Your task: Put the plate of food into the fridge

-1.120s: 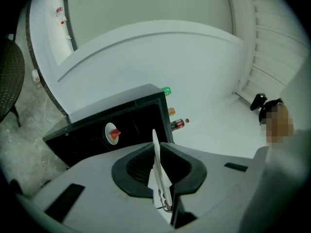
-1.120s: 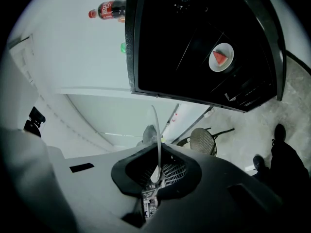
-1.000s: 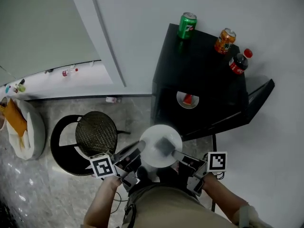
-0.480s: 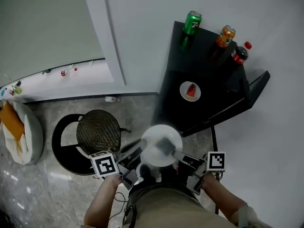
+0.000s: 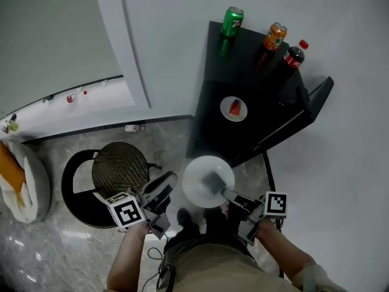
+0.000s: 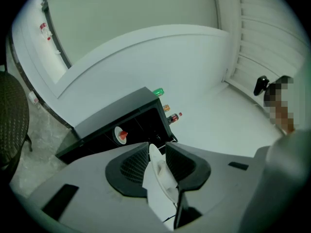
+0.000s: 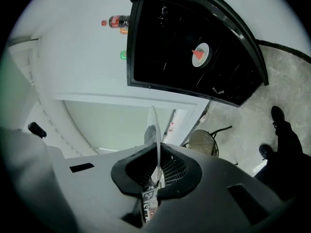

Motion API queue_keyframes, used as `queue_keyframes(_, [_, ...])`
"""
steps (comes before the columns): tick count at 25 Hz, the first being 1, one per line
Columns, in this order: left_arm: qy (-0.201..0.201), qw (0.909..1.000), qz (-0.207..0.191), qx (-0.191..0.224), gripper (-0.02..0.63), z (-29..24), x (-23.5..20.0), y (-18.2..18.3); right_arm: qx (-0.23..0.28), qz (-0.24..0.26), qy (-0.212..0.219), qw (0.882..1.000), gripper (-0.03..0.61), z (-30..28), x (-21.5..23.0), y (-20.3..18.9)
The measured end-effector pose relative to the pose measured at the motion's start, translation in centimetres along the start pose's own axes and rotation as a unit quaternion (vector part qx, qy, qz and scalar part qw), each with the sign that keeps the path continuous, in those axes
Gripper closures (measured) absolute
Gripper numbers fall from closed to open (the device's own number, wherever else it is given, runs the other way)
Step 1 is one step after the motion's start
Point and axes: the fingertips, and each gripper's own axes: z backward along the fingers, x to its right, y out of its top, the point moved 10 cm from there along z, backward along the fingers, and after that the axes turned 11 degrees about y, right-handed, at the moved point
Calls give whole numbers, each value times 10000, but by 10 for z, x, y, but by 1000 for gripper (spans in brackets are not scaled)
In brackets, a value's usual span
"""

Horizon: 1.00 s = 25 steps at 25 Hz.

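One plate sits clamped in the right tool; left tool gapes.

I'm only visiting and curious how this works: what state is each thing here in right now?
fridge: door open.
plate with red food: lying inside the fridge.
white plate: held up, looks empty.
right tool: shut on the white plate.
left tool: jaws apart.
green can: upright on the fridge.
orange can: upright.
cola bottle: upright, capped.
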Motion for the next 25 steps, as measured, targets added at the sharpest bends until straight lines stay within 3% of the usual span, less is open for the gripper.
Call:
queue_keyframes(5, [240, 9990, -386, 38, 523, 1, -4, 1, 377, 17, -33, 9993, 552, 13, 13, 16])
queue_keyframes(9, [69, 9978, -662, -72, 600, -12, -1, -6, 592, -74, 27, 9982, 552, 15, 32, 37])
queue_keyframes(17, [410, 9923, -1090, -422, 604, -43, -8, -28, 778, -154, 62, 9968, 552, 12, 82, 79])
queue_keyframes(25, [535, 9915, -1093, -452, 604, -77, -25, -49, 1038, -94, -76, 9945, 552, 7, 151, 129])
